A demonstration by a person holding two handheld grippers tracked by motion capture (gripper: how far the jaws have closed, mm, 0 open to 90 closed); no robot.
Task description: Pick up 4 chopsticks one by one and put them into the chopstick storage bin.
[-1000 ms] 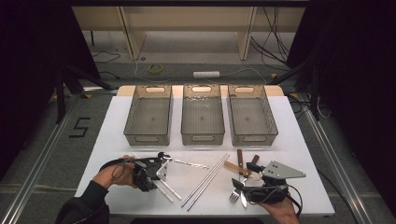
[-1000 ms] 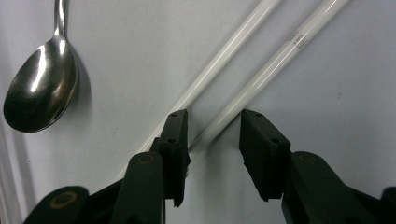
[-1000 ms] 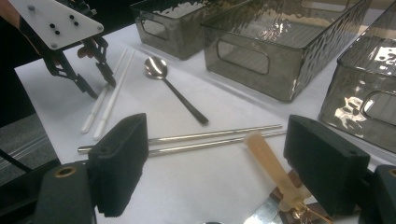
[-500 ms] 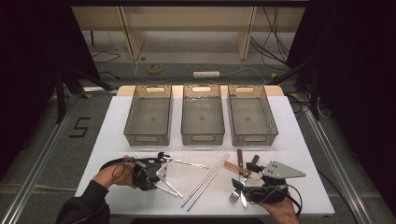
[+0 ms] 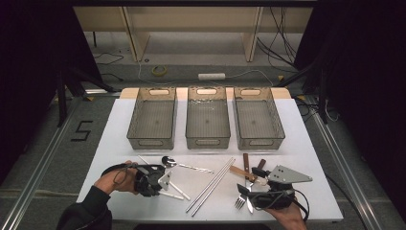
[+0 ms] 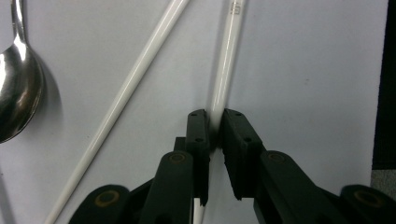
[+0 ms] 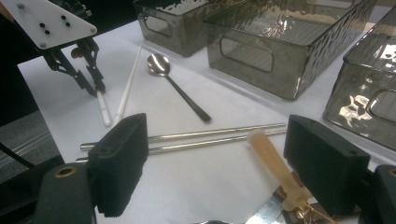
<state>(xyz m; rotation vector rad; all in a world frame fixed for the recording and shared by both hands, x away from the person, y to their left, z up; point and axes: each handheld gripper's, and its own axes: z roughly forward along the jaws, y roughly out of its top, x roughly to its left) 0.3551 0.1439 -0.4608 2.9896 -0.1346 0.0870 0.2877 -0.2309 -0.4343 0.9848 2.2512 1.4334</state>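
We work at a white surface [image 5: 306, 129] in a dark room w/ cables on the floor behind. Three clear bins [image 5: 207, 123] sit in a row along the far half.

Left hand-held gripper [image 6: 214, 125]: jaws have just been closing and are now clamped on a white chopstick [image 6: 227, 60] lying flat on the surface near the front left; pads press both sides. A second white chopstick [image 6: 135, 79] lies just beside it at an angle, a metal spoon [image 6: 16, 79] a bit further.

Right hand-held gripper [image 7: 215, 140]: jaws wide apart, holding nothing, resting at front right over a wooden-handled utensil [image 7: 273, 163]. Two metal chopsticks [image 7: 196, 137] lie between the two hands.

Front edge is close to both hands. Open white room between cutlery and bins.
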